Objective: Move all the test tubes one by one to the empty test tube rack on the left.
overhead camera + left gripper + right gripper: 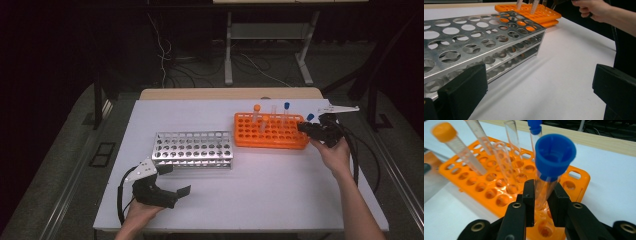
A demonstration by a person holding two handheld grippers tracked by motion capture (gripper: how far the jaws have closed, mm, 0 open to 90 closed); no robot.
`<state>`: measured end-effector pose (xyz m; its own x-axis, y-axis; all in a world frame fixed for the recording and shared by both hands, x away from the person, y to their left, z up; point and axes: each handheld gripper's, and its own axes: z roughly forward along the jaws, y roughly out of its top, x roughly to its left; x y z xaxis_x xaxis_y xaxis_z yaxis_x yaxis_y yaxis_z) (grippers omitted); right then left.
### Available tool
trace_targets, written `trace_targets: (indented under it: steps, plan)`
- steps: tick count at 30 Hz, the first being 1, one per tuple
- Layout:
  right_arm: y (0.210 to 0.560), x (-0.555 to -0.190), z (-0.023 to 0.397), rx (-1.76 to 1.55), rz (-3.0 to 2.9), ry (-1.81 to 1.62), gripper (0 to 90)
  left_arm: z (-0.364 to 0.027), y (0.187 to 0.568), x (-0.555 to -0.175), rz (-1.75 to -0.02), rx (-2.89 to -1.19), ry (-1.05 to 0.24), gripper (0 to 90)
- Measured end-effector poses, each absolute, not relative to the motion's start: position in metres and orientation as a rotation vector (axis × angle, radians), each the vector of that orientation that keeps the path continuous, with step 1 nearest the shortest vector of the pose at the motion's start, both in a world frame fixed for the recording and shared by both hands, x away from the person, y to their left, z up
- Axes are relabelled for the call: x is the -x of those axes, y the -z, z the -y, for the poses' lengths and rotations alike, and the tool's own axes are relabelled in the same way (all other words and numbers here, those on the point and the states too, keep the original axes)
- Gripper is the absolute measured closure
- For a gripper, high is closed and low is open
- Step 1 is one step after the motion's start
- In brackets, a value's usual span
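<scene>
Two black pads of my right gripper (541, 195) clamp a clear, blue-capped test tube (549, 170) seated in the orange plastic rack's (579, 176) near corner, so a tilted pull could jam it or drag the rack; my left gripper (172, 182) rests agape.

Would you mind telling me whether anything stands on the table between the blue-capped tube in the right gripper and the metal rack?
Nothing visible does. The right gripper is shut on the blue-capped tube at the orange rack's right end; the other tubes stand in that rack, and the table toward the metal rack is bare.
</scene>
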<state>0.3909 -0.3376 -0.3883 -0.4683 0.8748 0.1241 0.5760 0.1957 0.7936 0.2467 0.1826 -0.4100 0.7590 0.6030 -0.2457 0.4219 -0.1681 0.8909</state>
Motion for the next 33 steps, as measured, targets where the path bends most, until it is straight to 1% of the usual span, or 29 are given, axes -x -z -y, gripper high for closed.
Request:
trace_targets:
  steps: [8, 16, 27, 33]
  plan:
    - [0.373, -0.372, 0.339, -1.314, -2.203, -1.171, 75.9, -0.178, 0.403, -0.248, -0.796, -1.807, -0.192, 0.0]
    - [0.361, -0.353, 0.328, -1.226, -2.300, -1.201, 75.9, -0.174, 0.399, -0.251, -0.790, -1.838, -0.179, 0.0]
    - [0.350, -0.336, 0.299, -1.089, -2.438, -1.198, 75.9, -0.163, 0.392, -0.256, -0.754, -1.914, -0.137, 0.0]
    - [0.341, -0.328, 0.269, -0.970, -2.532, -1.179, 75.9, -0.156, 0.383, -0.262, -0.722, -1.953, -0.120, 0.0]
